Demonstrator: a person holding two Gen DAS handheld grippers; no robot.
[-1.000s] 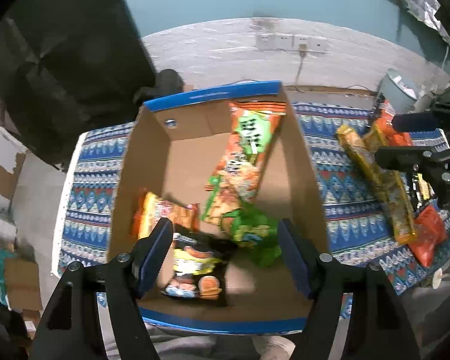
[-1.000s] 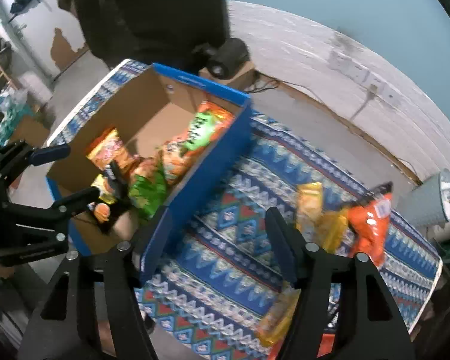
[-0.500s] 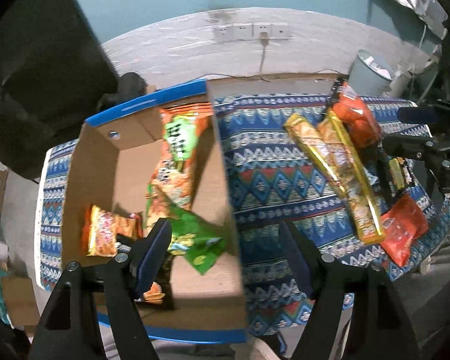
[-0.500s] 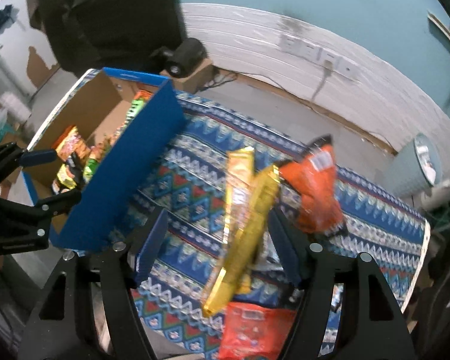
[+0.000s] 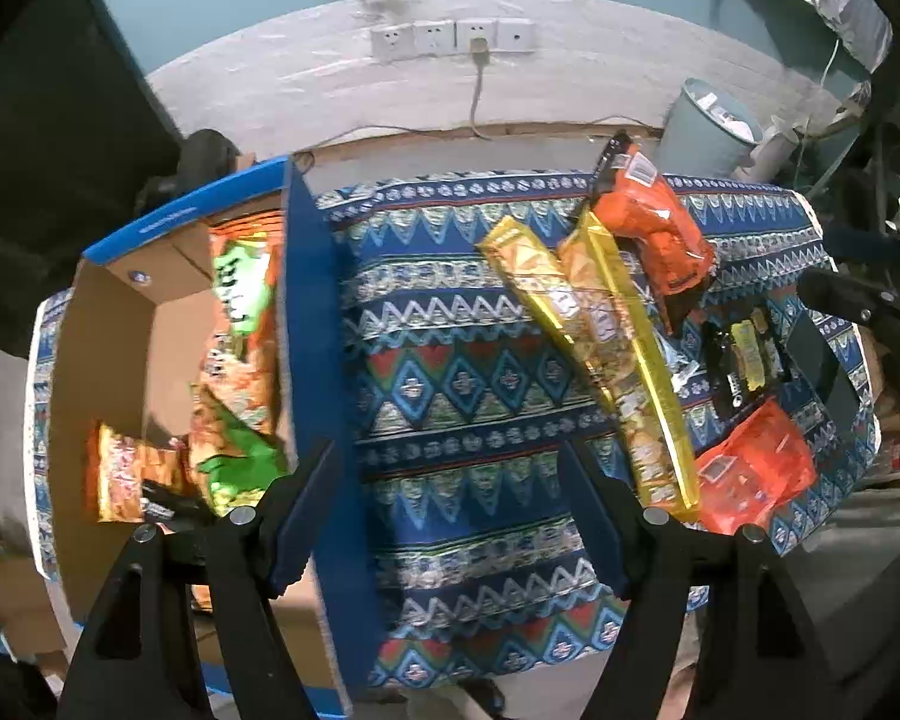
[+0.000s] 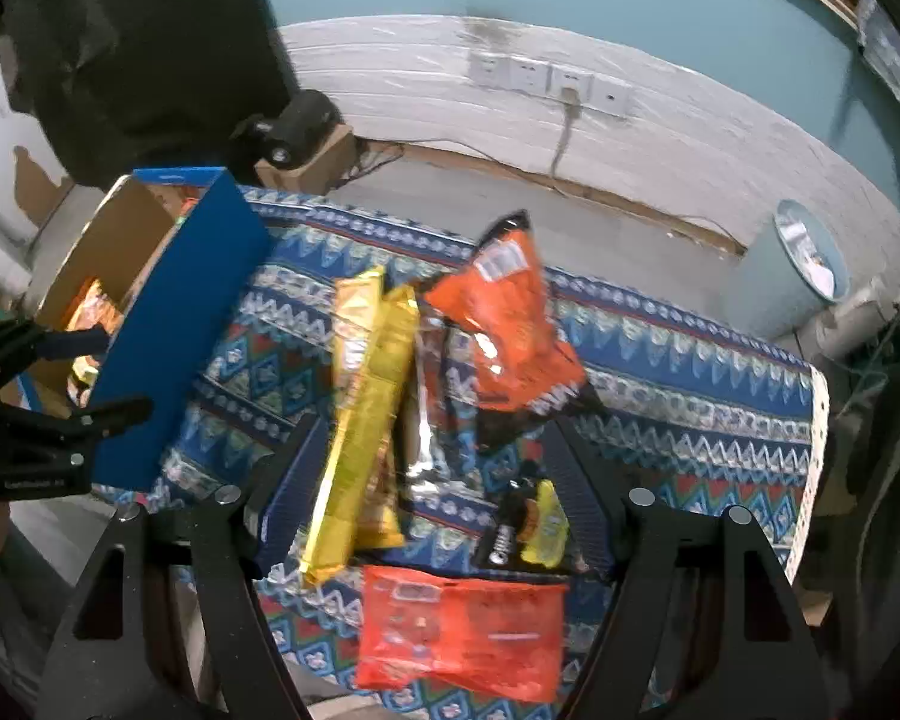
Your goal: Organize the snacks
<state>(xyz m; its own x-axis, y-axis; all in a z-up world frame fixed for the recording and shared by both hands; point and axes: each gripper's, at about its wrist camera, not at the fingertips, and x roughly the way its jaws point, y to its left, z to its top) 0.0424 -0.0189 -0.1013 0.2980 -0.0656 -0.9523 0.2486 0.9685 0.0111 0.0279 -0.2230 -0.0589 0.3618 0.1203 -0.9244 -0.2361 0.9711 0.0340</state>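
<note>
Swinging away from the cardboard box (image 5: 120, 360), both views are now taking in the pile of loose snacks on the patterned cloth (image 5: 450, 372); a second ago the left camera was looking straight down into the box, and the right one was seeing mostly the box and only the edge of the pile. That shift is suggesting the last drop-off is done and the next pick is being lined up.

The left gripper (image 5: 450, 516) is hanging with its jaws wide apart and nothing between them, over the box's blue wall and bare cloth. The right gripper (image 6: 429, 483) is likewise spread and empty, hovering over the two long yellow packets (image 6: 360, 414), with the red packet (image 6: 459, 630) lying nearest the camera and the orange bag (image 6: 513, 330) further back.

Several bags are already lying in the box, including an orange-and-green bag (image 5: 243, 324) and a small orange packet (image 5: 123, 474).

Motion blur is smearing the labels, so no brand is readable. A silvery wrapper (image 6: 423, 420) is lying partly under the yellow packets, and the small dark and yellow items (image 6: 531, 525) beside the right finger are too small to identify. The box's near end is being cut off behind the left gripper.
</note>
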